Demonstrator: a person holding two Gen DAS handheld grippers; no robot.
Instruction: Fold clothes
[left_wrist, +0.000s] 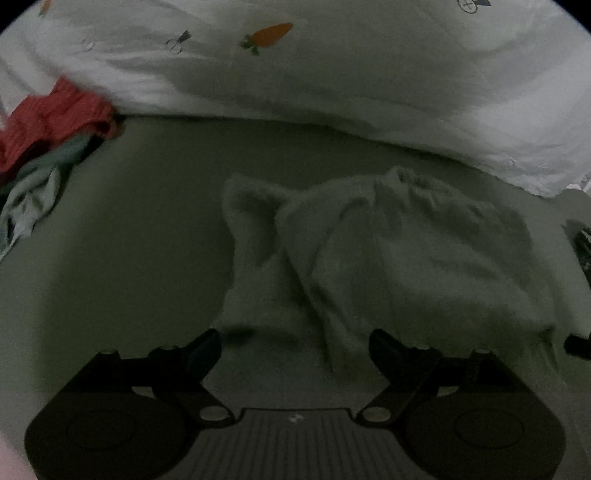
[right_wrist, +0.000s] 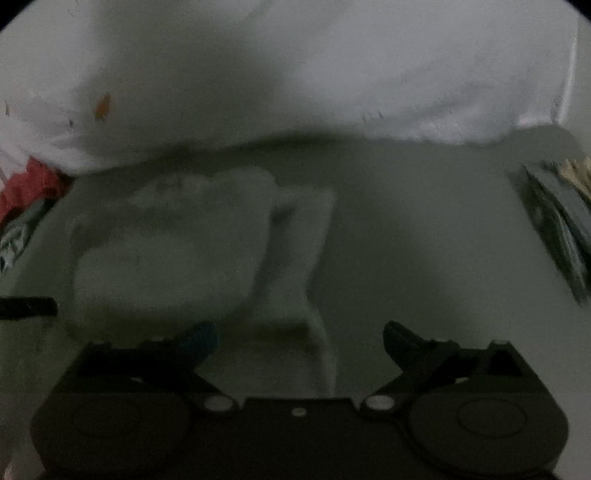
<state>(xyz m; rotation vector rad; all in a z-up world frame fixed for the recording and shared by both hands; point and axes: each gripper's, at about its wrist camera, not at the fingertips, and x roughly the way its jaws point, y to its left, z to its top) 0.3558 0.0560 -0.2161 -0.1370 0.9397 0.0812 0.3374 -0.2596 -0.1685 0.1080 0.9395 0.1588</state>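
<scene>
With both our grippers, left (left_wrist: 295, 345) and right (right_wrist: 300, 338), spread wide and gripping nothing, the pale garment (left_wrist: 406, 251) lies just ahead, seemingly nearer the left.

2 grippers (left_wrist: 295, 347) (right_wrist: 300, 341), 1 pale garment (left_wrist: 388, 258), 1 quilt (left_wrist: 332, 74).

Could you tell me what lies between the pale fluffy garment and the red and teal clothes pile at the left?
Only bare grey bedsheet separates the pale garment from the clothes pile, seen best in the left wrist view.
</scene>
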